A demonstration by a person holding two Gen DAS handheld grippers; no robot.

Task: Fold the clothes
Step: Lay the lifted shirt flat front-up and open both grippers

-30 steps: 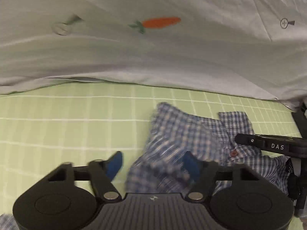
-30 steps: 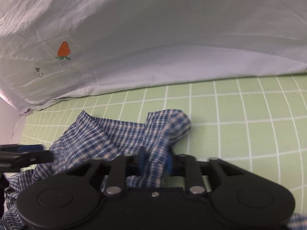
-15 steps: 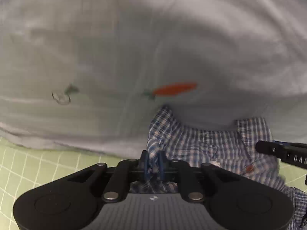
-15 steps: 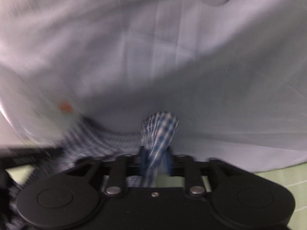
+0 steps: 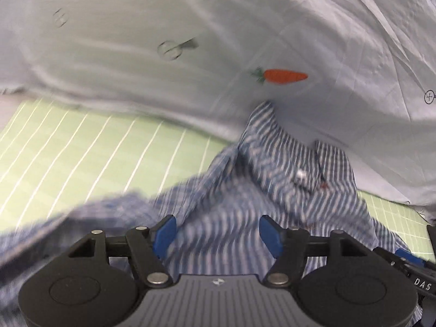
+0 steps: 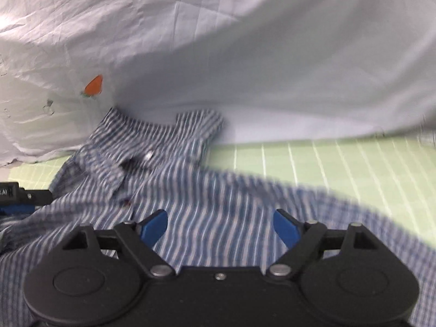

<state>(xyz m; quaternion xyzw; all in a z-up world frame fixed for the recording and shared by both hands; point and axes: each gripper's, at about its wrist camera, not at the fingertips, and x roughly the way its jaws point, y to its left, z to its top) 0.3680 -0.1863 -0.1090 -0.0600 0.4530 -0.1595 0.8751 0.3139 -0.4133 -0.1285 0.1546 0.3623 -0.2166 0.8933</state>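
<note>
Both grippers had let go: the left gripper (image 5: 216, 231) and right gripper (image 6: 219, 226) hung with jaws spread above the blue plaid shirt (image 6: 190, 190), spread on the green grid mat (image 5: 81, 147).

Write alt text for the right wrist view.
The right tool, open, hovers over a blurred blue-striped shirt spread on a green grid mat. Behind hangs a pale sheet with a carrot print; the left tool shows at the left edge.

Blue-and-white checked shirt (image 5: 272, 190), green white-gridded mat (image 5: 95, 147), pale sheet (image 5: 190, 13) bearing an orange carrot (image 5: 284, 76).
</note>
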